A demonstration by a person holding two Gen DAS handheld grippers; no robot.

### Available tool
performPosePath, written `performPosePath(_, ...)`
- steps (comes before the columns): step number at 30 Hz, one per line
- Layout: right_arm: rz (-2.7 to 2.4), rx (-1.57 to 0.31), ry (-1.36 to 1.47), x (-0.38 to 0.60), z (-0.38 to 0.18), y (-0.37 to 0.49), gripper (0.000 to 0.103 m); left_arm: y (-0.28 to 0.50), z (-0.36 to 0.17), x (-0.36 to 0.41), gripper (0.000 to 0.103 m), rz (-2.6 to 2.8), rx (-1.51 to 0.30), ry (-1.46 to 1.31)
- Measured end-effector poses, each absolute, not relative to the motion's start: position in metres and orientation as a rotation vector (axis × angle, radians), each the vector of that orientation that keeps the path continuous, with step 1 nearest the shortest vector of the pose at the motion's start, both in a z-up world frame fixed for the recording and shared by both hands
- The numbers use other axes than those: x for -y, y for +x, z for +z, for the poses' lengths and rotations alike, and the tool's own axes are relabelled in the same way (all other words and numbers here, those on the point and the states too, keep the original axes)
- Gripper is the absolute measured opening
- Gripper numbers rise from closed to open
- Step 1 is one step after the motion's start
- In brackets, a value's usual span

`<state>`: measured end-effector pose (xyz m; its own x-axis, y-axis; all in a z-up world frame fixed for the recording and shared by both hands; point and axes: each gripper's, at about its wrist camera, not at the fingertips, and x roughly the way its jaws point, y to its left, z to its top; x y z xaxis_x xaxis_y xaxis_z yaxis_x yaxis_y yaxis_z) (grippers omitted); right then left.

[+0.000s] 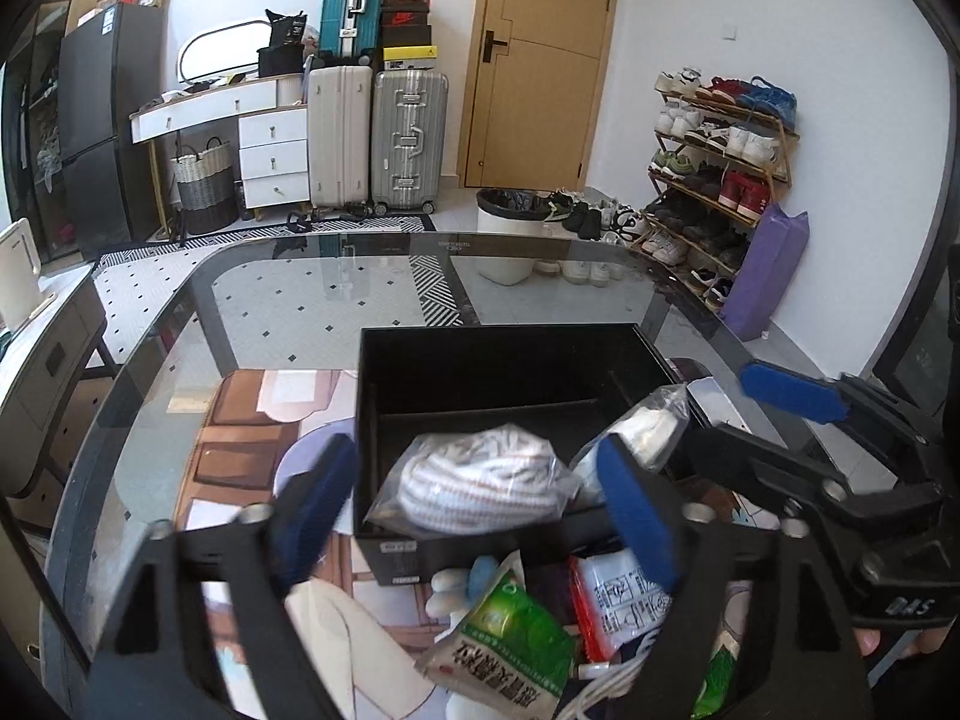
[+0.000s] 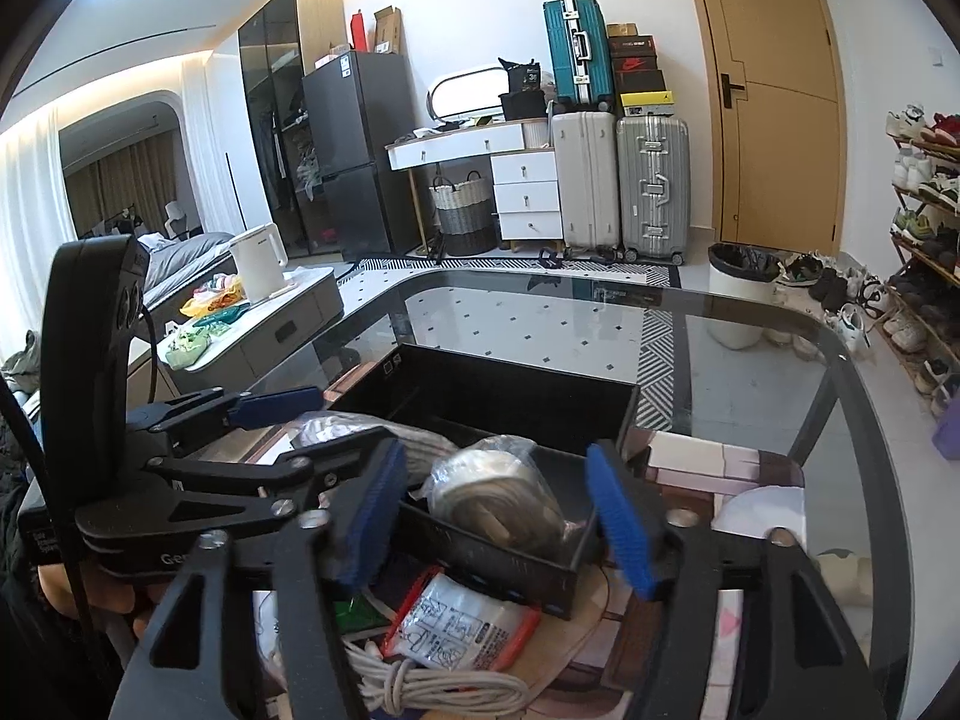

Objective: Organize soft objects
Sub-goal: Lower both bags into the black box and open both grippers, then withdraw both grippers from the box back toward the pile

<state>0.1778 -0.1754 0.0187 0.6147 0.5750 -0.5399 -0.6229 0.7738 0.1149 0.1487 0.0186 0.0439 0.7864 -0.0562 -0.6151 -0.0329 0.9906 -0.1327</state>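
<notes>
Bagged striped cloth (image 1: 480, 480) lies between left hand-held gripper (image 1: 480, 510) pads.

Beyond the fingers, white walls enclose a white floor (image 1: 282, 312) tiled with small dark diamonds. A tan door (image 1: 540, 60) stands shut, suitcases (image 1: 408, 138) and a white dresser (image 1: 270, 156) to its left, a shoe rack (image 1: 714, 162) to its right. A dark fridge (image 2: 360, 156) stands farther left.

Glass table (image 1: 288, 300) carries black box (image 1: 480, 354), packets (image 1: 504, 642).
</notes>
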Motion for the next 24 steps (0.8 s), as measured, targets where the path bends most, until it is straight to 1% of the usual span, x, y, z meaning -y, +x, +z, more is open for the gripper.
performPosePath(1,0.687,-0.588,-0.086,0.177,0.019,0.176,0.088,0.146,0.046,-0.019,0.089,-0.017,-0.659,-0.14)
performPosePath(3,0.681,-0.577,-0.08,0.181,0.021,0.169,0.096,0.139,0.05,-0.019,0.092,-0.02,-0.644,-0.132)
performPosePath(4,0.678,-0.576,-0.079,0.182,0.022,0.166,0.1,0.137,0.051,-0.019,0.096,-0.015,-0.64,-0.128)
performPosePath(5,0.676,-0.575,-0.078,0.184,0.023,0.164,0.101,0.133,0.053,-0.019,0.103,-0.008,-0.631,-0.12)
performPosePath(17,0.661,-0.563,-0.066,0.2,0.023,0.123,0.102,0.094,0.057,-0.022,0.103,0.004,-0.604,-0.068)
performPosePath(24,0.65,-0.58,-0.068,0.208,0.015,0.106,0.102,0.076,0.052,-0.025,0.103,0.005,-0.6,-0.066)
